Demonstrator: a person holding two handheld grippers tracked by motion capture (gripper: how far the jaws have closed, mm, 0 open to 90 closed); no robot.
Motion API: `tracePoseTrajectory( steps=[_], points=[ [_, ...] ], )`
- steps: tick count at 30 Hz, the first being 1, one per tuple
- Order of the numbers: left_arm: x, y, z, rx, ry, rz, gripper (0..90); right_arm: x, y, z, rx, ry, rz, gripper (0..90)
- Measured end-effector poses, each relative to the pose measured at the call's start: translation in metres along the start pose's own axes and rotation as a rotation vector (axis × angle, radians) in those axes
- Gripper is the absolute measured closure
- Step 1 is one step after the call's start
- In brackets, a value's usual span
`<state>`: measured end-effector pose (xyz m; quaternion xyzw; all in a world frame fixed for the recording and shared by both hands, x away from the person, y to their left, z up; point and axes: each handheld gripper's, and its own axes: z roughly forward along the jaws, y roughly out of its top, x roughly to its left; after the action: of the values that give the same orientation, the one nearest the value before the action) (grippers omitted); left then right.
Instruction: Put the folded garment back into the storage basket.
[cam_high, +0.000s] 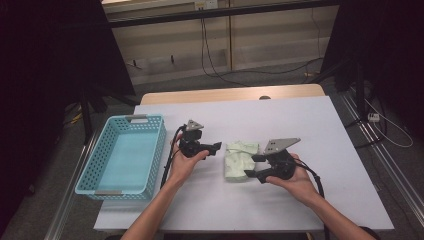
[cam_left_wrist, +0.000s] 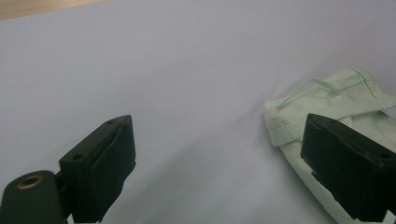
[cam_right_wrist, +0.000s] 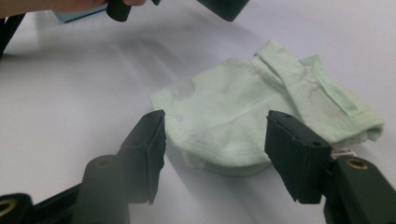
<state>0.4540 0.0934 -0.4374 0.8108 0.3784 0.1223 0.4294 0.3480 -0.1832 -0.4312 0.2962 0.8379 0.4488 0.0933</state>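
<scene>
While both hands are hovering over the white table (cam_high: 310, 150), the folded pale-green garment (cam_high: 241, 161) is lying between them, long axis running away from the person, w/ the right gripper (cam_high: 253, 166) nearer, almost touching its edge, jaws spread, nothing pinched. Left gripper (cam_high: 216, 147), also spread & empty, is sitting just left of the garment. Count: 1 garment, 1 blue basket (cam_high: 125, 155), 2 grippers.

The high view looks forward and down over the whole bench (cam_high: 310, 125). Both gripper views sit low and close, sharing the folded green cloth (cam_right_wrist: 243, 116).
</scene>
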Motion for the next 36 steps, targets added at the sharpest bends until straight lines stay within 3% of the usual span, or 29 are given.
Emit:
tracePoseTrajectory(
  steps=[3, 8, 14, 19, 22, 26, 36],
  points=[
    [0.002, 0.001, 0.003, 0.002, -0.026, -0.043, 15.4, 0.004, 0.001, 0.003, 0.020, 0.015, -0.023, 42.4],
    [-0.001, 0.005, 0.008, 0.008, -0.029, -0.002, 16.1, 0.011, 0.001, 0.011, 0.065, 0.028, -0.072, 43.3],
    [-0.009, 0.008, 0.022, 0.040, -0.069, -0.008, 20.8, 0.012, 0.002, 0.015, 0.045, 0.036, -0.090, 48.7],
    [-0.012, 0.008, 0.029, 0.061, -0.095, -0.037, 24.7, 0.012, -0.002, 0.023, 0.103, 0.026, -0.122, 52.5],
    [-0.014, 0.009, 0.032, 0.067, -0.106, -0.056, 28.0, 0.012, -0.004, 0.027, 0.125, 0.023, -0.120, 53.0],
    [-0.015, 0.010, 0.038, 0.098, -0.157, -0.083, 31.8, 0.011, -0.007, 0.033, 0.154, 0.014, -0.125, 53.5],
    [-0.021, 0.006, 0.046, 0.136, -0.177, -0.078, 44.4, 0.006, -0.011, 0.034, 0.130, 0.048, -0.100, 52.9]
  ],
)
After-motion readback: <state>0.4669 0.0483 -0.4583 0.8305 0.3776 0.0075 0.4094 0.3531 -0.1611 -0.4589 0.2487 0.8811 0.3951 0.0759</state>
